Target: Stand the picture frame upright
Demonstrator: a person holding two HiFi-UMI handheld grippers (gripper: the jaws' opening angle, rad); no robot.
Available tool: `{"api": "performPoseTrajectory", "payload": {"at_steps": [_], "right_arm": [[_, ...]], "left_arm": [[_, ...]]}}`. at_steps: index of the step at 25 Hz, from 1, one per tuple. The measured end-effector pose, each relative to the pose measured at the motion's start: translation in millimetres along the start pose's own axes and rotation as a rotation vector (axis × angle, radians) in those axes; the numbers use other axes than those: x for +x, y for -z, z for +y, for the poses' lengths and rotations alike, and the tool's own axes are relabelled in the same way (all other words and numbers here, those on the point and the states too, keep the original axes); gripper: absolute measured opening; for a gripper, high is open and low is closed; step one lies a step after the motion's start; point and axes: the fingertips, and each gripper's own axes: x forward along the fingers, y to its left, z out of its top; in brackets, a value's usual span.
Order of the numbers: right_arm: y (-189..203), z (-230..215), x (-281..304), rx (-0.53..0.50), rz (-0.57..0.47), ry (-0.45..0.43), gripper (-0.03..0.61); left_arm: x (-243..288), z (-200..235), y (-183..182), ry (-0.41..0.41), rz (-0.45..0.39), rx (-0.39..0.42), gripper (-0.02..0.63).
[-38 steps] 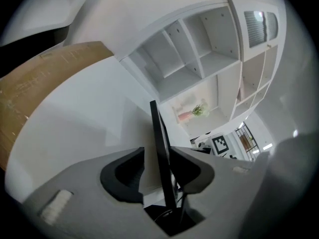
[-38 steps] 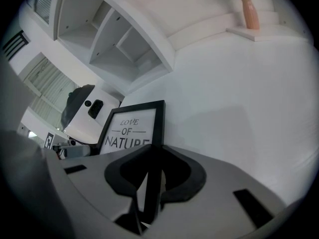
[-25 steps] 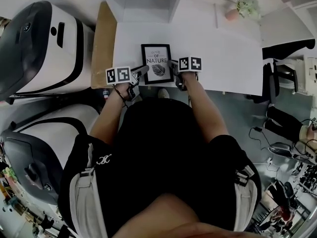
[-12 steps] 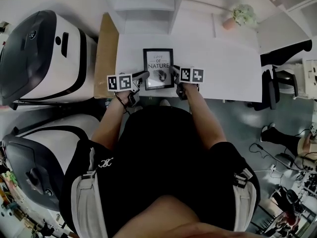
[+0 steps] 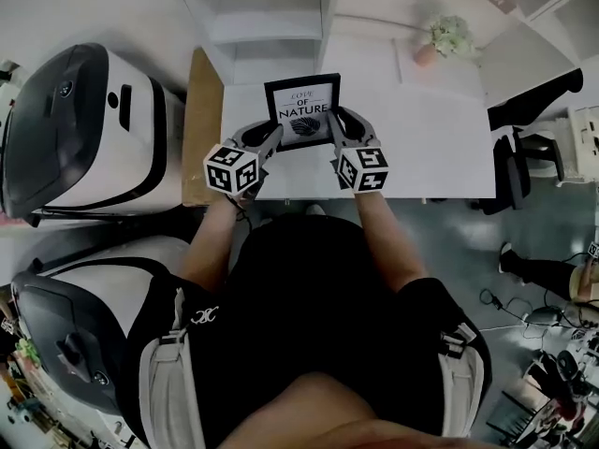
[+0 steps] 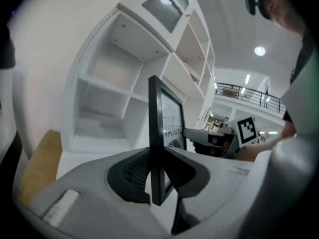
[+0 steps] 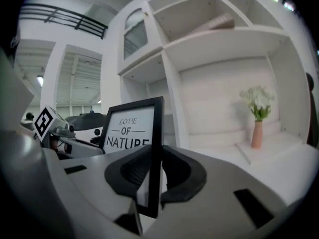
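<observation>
Pinching the picture frame (image 5: 301, 110) from both sides, the 2 grippers hold it over the white table (image 5: 430, 138), at 12 o'clock from the person. The L gripper (image 5: 266, 139) has the frame's 9 o'clock edge, near the bottom corner. Its jaws have just been closing, and the black edge sits between the pads, pressed on both faces in the left gripper view. The R gripper (image 5: 339, 127) clamps the 3 o'clock edge the same way, pads tight on the black moulding. The frame stands near upright, w/ the print "LOVE OF NATURE" facing the person. Can't tell if its lower edge touches the tabletop. A white shelf unit (image 5: 271, 26) stands behind it at 12 o'clock. A pink vase w/ pale flowers (image 5: 438, 43) sits at 2 o'clock, well apart. A brown board (image 5: 201, 120) lies beside the table at 9 o'clock.
</observation>
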Motion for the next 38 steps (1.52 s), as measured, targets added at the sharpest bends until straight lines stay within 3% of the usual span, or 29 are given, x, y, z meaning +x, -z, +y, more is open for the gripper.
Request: {"api": "performPoseTrajectory", "payload": {"at_steps": [4, 9, 23, 38], "right_arm": [[-19.9, -0.1, -6.2, -0.063, -0.077, 0.045, 0.071], [-23.3, -13.0, -4.3, -0.048, -0.087, 0.079, 0.071], [-15.4, -63.4, 42.5, -0.041, -0.023, 0.152, 0.069], [26.1, -107.7, 101.4, 0.000, 0.078, 0.173, 0.070]], "left_arm": [[1.2, -3.6, -19.3, -0.039, -0.045, 0.126, 0.086], [14.4, -4.4, -27.7, -0.051, -0.053, 0.189, 0.087], [81.9, 32.4, -29.0, -0.075, 0.013, 0.211, 0.089], [145.4, 85.0, -4.7, -0.151, 0.112, 0.198, 0.097]]}}
